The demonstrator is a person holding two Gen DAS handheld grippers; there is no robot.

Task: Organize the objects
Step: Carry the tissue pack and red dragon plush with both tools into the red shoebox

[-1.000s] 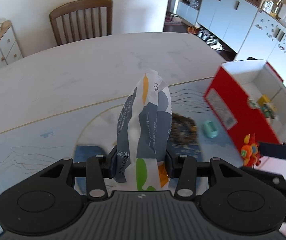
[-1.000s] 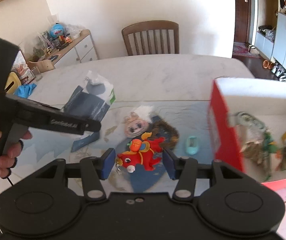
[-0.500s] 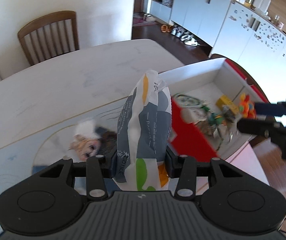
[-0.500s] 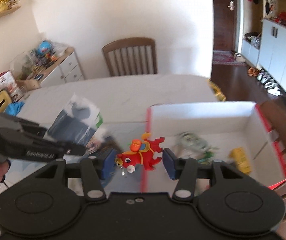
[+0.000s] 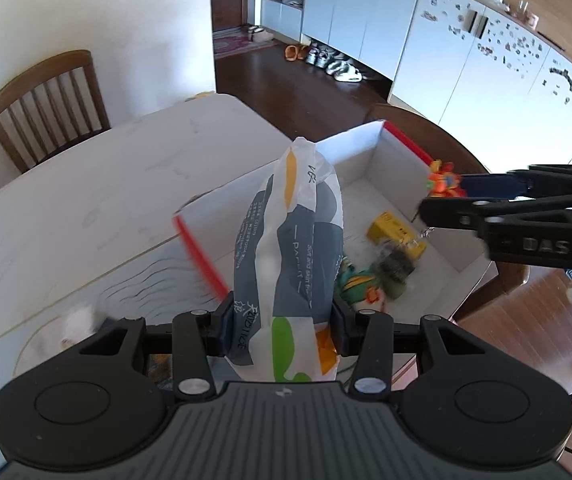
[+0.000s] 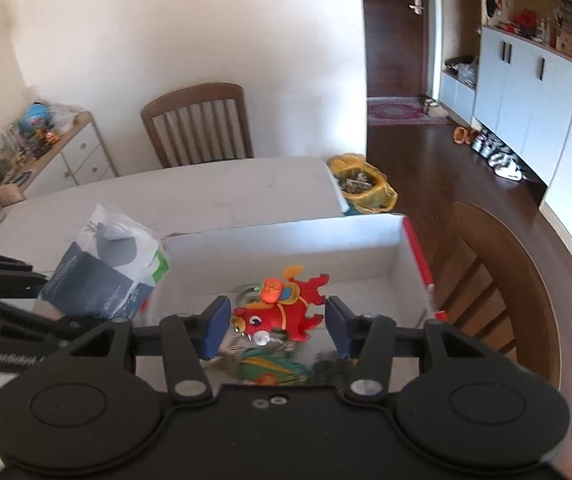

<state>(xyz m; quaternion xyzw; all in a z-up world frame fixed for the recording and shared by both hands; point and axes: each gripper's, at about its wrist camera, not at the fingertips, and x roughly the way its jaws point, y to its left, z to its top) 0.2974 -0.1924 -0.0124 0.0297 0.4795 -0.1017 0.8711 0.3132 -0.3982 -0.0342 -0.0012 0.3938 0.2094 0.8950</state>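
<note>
Left claw [image 5: 281, 330]: clamped on a tissue pack [image 5: 290, 264], blue pads pressed into both sides of the plastic wrap; the pack stands upright between the fingers, its crimped top tilted slightly away from the camera.
Tissue pack: white wrap with grey, orange and green patches and small print; held in the air at the near-left corner of the box, over the red edge. In the right wrist view it shows at the left, just beside the box wall [image 6: 101, 276].
Right claw [image 6: 277, 326]: clamped on a red toy horse [image 6: 281, 310], which spans the gap between the two blue pads. In the left wrist view this claw reaches in from the right, with the toy at its tip [image 5: 444, 182].
Red toy horse: red body, orange saddle, yellow trim; held in the air above the box interior.
Box [image 6: 286, 248]: open-topped, white inside, red along the rim and outer sides; sits at the right end of the bench.
Box contents: a yellow carton [image 5: 396, 232] lies on the floor of the box; beside it a dark bundle [image 5: 396, 264] and a green-and-orange toy [image 5: 360, 286], both blurred.
Bench [image 5: 85, 208]: pale marbled top; a light patterned mat [image 5: 145, 280] covers the near part, under the box.
Around the bench: one wooden chair [image 6: 199, 124] at the far side against the wall, another [image 6: 498, 280] just beside the box.
Floor: dark wood; a yellow bag [image 6: 364, 188] sits past the bench corner.
</note>
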